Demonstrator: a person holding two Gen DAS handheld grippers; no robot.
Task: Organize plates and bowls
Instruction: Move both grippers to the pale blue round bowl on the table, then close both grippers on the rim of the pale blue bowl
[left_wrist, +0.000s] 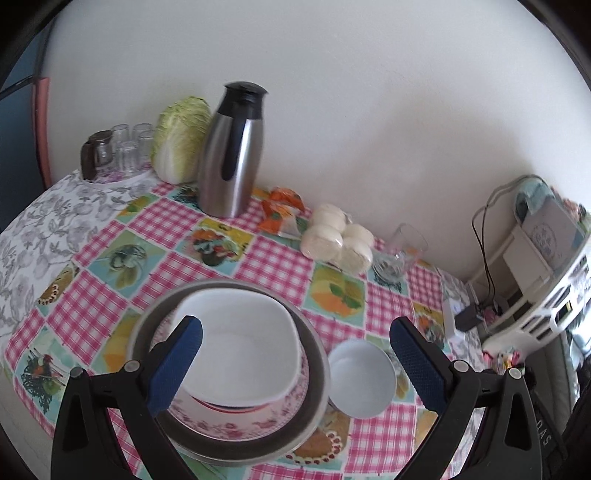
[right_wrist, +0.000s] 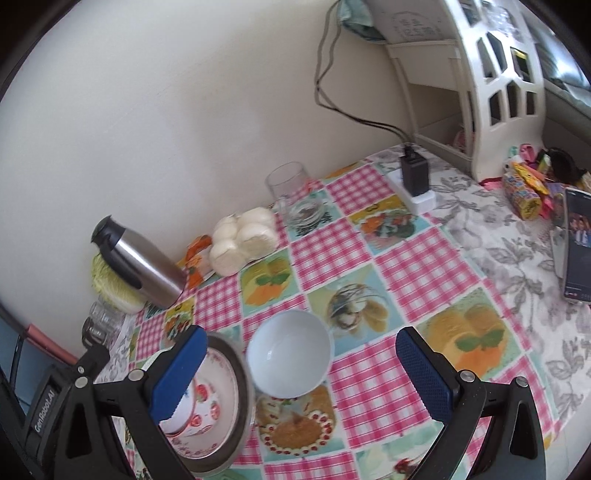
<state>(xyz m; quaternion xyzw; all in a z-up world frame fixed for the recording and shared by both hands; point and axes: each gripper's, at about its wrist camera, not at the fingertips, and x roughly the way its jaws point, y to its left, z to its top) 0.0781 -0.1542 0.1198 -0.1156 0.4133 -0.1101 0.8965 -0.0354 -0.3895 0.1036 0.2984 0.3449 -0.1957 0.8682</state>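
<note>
A metal-rimmed plate (left_wrist: 317, 402) lies on the table with a pink floral plate (left_wrist: 236, 424) on it and a white bowl (left_wrist: 240, 347) with red fruit marks stacked on top. A small white bowl (left_wrist: 362, 380) stands just right of the stack; it also shows in the right wrist view (right_wrist: 290, 352), beside the stack (right_wrist: 221, 402). My left gripper (left_wrist: 295, 362) is open and empty, hovering over the stack. My right gripper (right_wrist: 301, 373) is open and empty, hovering over the small white bowl.
Along the wall stand a steel thermos (left_wrist: 231, 155), a cabbage (left_wrist: 181, 140), a tray of glasses (left_wrist: 122, 151), a snack packet (left_wrist: 280, 214), bagged buns (left_wrist: 340, 238) and a glass mug (right_wrist: 295, 199). A charger block (right_wrist: 415, 177), a white shelf (right_wrist: 491, 81), snacks (right_wrist: 524, 188) and a phone (right_wrist: 578, 243) are on the right.
</note>
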